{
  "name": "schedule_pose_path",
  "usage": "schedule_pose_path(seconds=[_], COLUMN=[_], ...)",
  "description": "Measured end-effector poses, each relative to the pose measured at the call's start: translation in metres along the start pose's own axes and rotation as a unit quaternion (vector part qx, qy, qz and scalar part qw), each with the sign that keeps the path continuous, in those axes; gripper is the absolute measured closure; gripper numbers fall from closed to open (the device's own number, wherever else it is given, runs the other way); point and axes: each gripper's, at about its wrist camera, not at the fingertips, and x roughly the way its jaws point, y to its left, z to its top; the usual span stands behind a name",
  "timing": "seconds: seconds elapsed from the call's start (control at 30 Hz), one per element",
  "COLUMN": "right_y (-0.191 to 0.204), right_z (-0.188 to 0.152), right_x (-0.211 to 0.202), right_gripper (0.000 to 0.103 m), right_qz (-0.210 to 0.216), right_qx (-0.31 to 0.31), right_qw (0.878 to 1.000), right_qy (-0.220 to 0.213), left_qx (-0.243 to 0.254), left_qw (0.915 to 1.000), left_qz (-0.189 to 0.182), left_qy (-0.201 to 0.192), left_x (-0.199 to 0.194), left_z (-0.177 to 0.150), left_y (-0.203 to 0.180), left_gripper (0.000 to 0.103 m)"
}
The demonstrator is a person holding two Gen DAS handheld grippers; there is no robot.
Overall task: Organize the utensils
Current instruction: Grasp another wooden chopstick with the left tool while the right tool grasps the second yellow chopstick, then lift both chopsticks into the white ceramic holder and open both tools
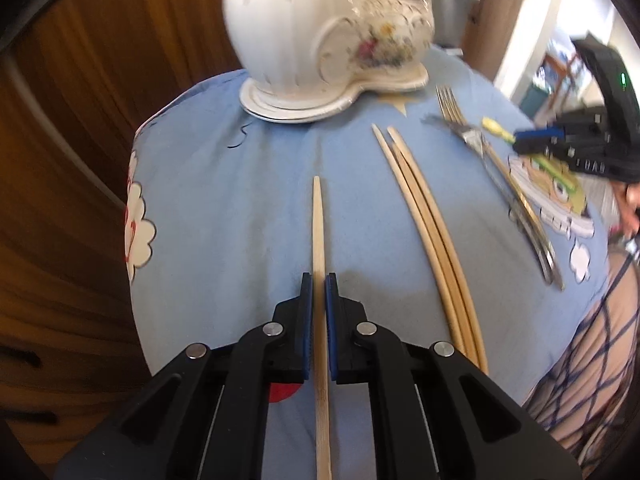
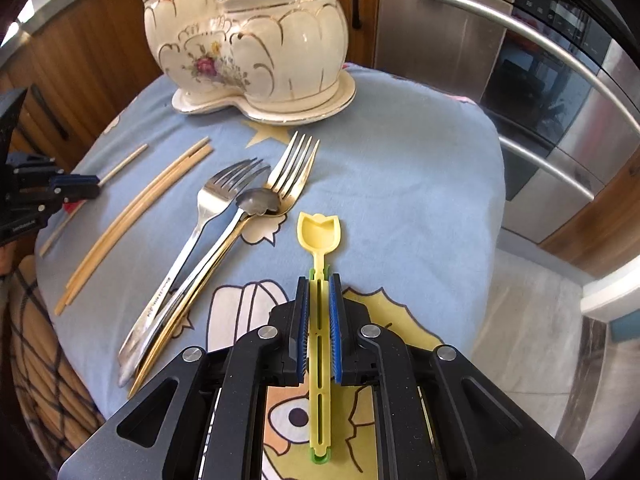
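Both grippers loaded right now: left gripper (image 1: pixel 319 278) clamped on a single chopstick (image 1: pixel 318 220), pinched toward the thick half with the long tapered end poking forward over the blue cloth (image 1: pixel 240 200); right gripper (image 2: pixel 319 280) clamped on the yellow tulip-shaped scoop (image 2: pixel 319 232), handle running back between the blue pads, head sticking out in front. Ceramic holder (image 2: pixel 248 48) at the far edge of the table, twin pots on one shared saucer base, another yellow scoop already peeking out of the back pot, so probably the destination. Biggest worry: chopstick gripped well off its tip, thin and smooth, so likely to pivot or slide in the pads on a tilt, then miss the pot mouth or clip the scalloped rim. Same story with the scoop, light slotted plastic, easy to twist in the grip. Also both tools aimed at the same holder, so a real chance of bumping each other or nudging the holder on that soft cloth if brought in together. Still on the table: loose bundle of chopsticks (image 2: pixel 132 216) just beside the held one, two forks (image 2: pixel 224 192) and a small spoon (image 2: pixel 256 200) piled across each other between the two grippers. That pile overlapped and touching, so awkward to pick one cleanly later. Nothing sitting directly between either gripper and the holder though. Stainless oven (image 2: pixel 540 80) off to the right, wood cabinets behind.
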Motion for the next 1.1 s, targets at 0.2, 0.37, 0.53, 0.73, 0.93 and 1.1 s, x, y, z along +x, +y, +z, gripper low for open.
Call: schedule_pose_path(seconds=[0.2,0.37,0.53,0.73,0.93,1.1], right_y=[0.000,0.003,0.001,-0.006,-0.014,-0.018], right_z=[0.008,0.010,0.007,0.004,0.010,0.015], right_x=[0.003,0.005,0.002,-0.010,-0.038,-0.058], right_gripper=[0.092,0.092,0.092,0.092,0.092,0.093], right_qz=[0.007,0.006,0.009,0.017,0.035,0.042], right_qx=[-0.025,-0.037,-0.032,-0.004,0.029,0.047], right_qw=[0.999,0.998,0.999,1.000,0.996,0.989], right_qy=[0.037,0.054,0.041,0.004,-0.073,-0.134], left_qx=[0.063,0.105,0.111,0.041,-0.040,-0.089], left_qw=[0.9953,0.9862,0.9856,0.9968,0.9980,0.9869], left_qz=[-0.010,-0.010,-0.002,-0.019,-0.029,-0.030], left_qy=[0.073,0.128,0.127,0.066,-0.039,-0.132], left_x=[0.007,0.013,0.015,0.001,-0.043,-0.078], left_z=[0.015,0.030,0.037,0.025,0.025,0.028], left_y=[-0.005,-0.012,-0.018,0.000,0.027,0.038], left_gripper=[0.097,0.096,0.096,0.098,0.098,0.098])
